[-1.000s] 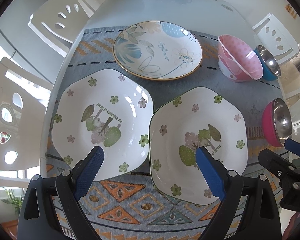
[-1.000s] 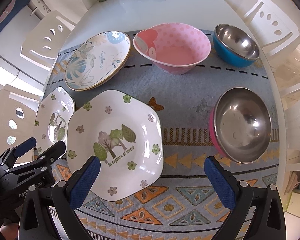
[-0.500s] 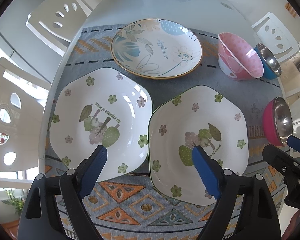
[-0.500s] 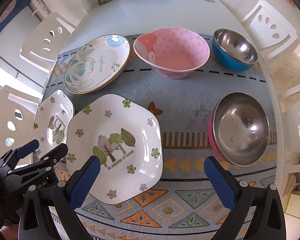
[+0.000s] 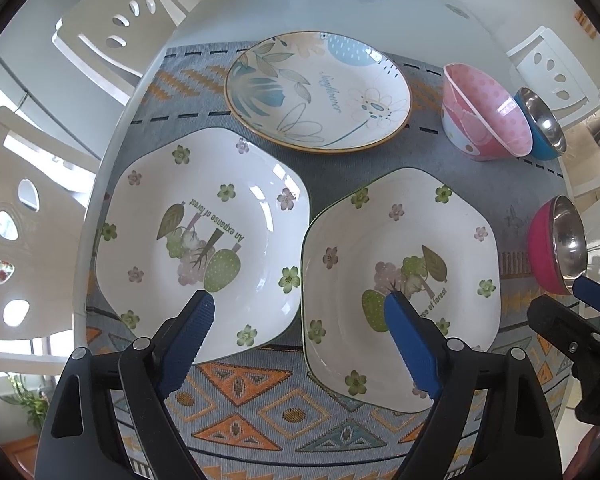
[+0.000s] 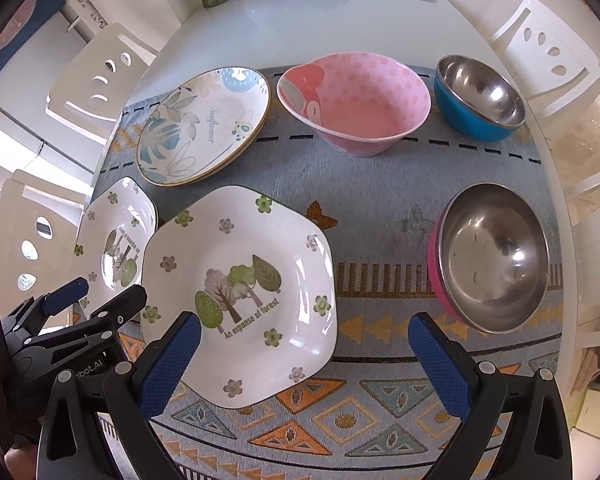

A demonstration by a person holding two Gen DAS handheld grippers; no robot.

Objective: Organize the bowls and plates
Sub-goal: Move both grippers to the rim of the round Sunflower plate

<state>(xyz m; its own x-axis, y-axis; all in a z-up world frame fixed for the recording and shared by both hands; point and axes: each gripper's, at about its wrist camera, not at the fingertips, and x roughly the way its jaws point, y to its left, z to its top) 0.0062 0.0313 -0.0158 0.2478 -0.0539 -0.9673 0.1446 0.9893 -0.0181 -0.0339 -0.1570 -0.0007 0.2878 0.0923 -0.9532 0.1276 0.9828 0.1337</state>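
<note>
Right wrist view: patterned runner (image 6: 380, 200) on white table (image 6: 320, 24), white chairs (image 6: 96, 76) around, both tools spread

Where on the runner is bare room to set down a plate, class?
Best patch: between the right forest plate, pink polka-dot bowl and pink-sided steel bowl. The near patterned strip is also free. Crowded: the two forest plates nearly touch.

Left gripper (image 5: 300, 304) jaws stand slightly narrower than one second earlier, having just been closing; nothing sits between the blue pads (image 5: 410, 344), pointing toward 12 o'clock
</note>
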